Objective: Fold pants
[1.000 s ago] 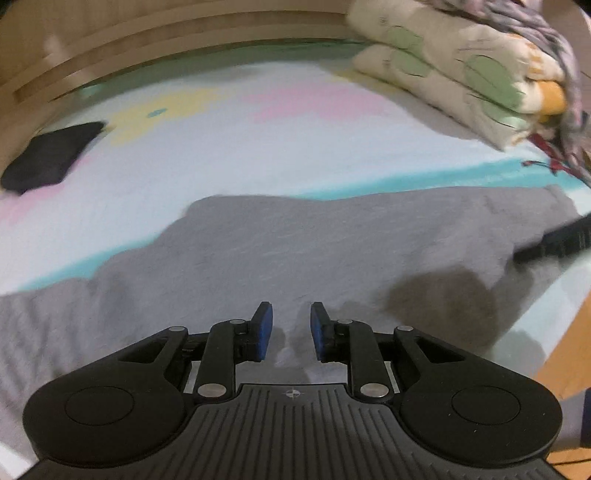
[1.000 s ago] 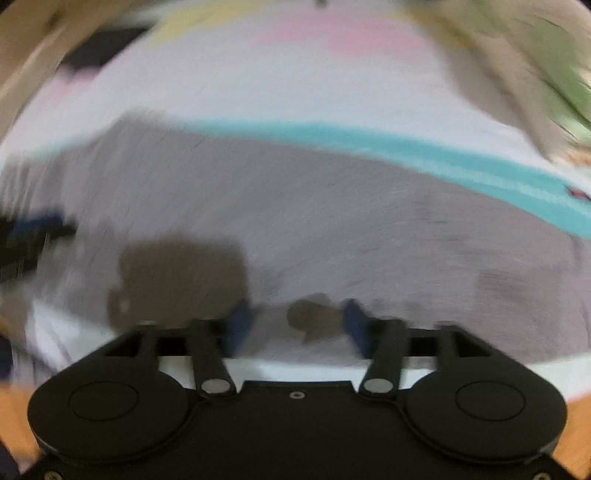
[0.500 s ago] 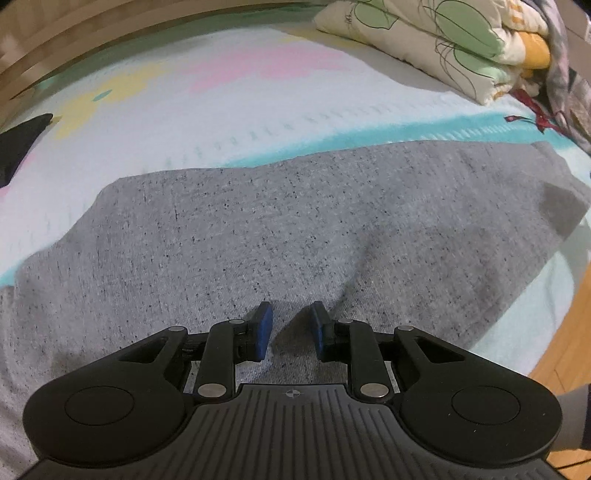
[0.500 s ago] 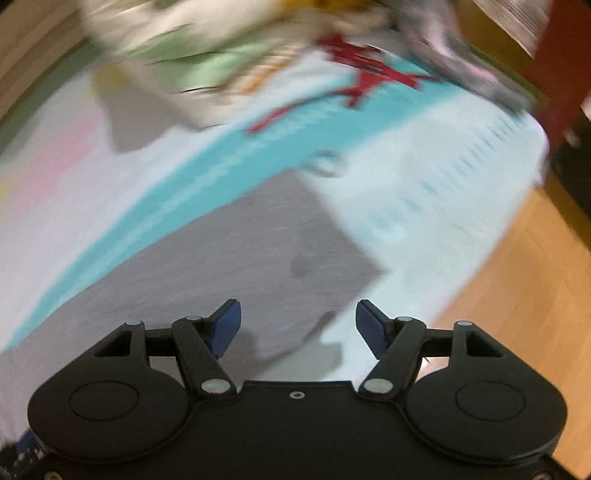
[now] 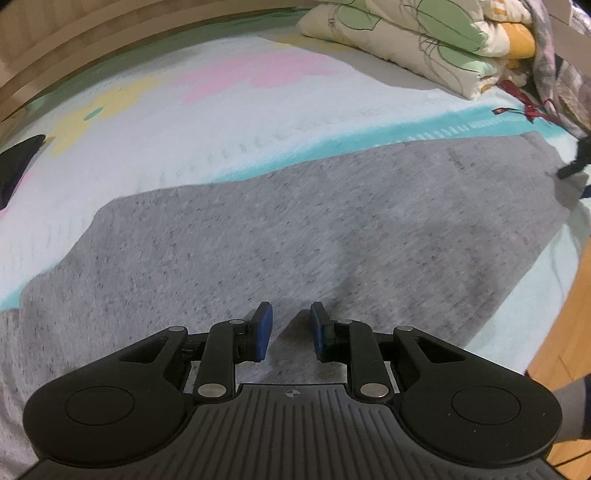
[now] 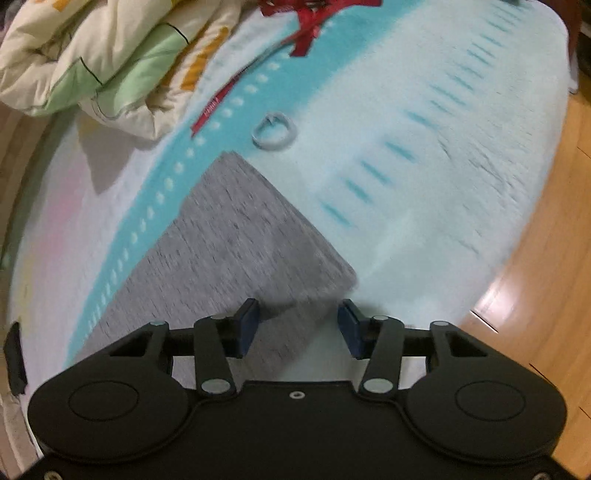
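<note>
Grey heathered pants [image 5: 295, 236] lie flat across the pastel bed sheet [image 5: 221, 122]. My left gripper [image 5: 289, 320] hovers low over their near middle, fingers a little apart and empty. My right gripper [image 6: 297, 325] is open and empty over the right end of the pants [image 6: 236, 240], with the near corner of the cloth between the spread fingers. In the left wrist view the right gripper's black tip [image 5: 576, 162] shows at the far right edge of the pants.
A folded floral quilt [image 5: 424, 40] lies at the back right; it also shows in the right wrist view [image 6: 92, 66]. A red ribbon [image 6: 306, 33] and a white hair tie [image 6: 273, 131] lie beyond the pants' end. A dark garment [image 5: 14, 162] lies far left. Wooden floor [image 6: 546, 295] borders the bed's edge.
My right gripper has swung right from the middle of the pants to their right end. My left gripper has stayed over the middle, with its view turning slightly.
</note>
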A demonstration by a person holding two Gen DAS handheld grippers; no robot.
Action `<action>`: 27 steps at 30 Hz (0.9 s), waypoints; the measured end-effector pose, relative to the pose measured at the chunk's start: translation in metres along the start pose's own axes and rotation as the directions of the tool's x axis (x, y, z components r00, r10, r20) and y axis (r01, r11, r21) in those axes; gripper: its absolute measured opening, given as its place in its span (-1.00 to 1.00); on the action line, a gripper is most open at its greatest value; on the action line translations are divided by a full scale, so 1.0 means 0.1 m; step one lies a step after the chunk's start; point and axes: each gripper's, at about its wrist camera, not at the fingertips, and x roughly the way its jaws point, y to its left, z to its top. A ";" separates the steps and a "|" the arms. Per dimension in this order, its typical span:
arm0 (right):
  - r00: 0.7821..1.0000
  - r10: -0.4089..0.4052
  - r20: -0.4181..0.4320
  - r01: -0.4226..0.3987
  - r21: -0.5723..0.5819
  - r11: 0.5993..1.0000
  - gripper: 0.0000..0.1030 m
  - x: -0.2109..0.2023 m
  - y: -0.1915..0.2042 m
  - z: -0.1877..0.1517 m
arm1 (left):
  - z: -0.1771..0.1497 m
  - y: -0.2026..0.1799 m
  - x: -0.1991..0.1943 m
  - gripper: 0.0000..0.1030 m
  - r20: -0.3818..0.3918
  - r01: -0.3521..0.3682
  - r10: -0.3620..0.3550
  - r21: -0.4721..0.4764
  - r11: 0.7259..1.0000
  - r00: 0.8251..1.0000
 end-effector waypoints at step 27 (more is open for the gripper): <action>0.953 0.131 0.272 -0.003 -0.424 0.906 -0.61 -0.98 1.49 -0.45 | 0.87 -0.75 0.31 -0.57 0.039 0.092 -0.092 0.016 0.996 0.995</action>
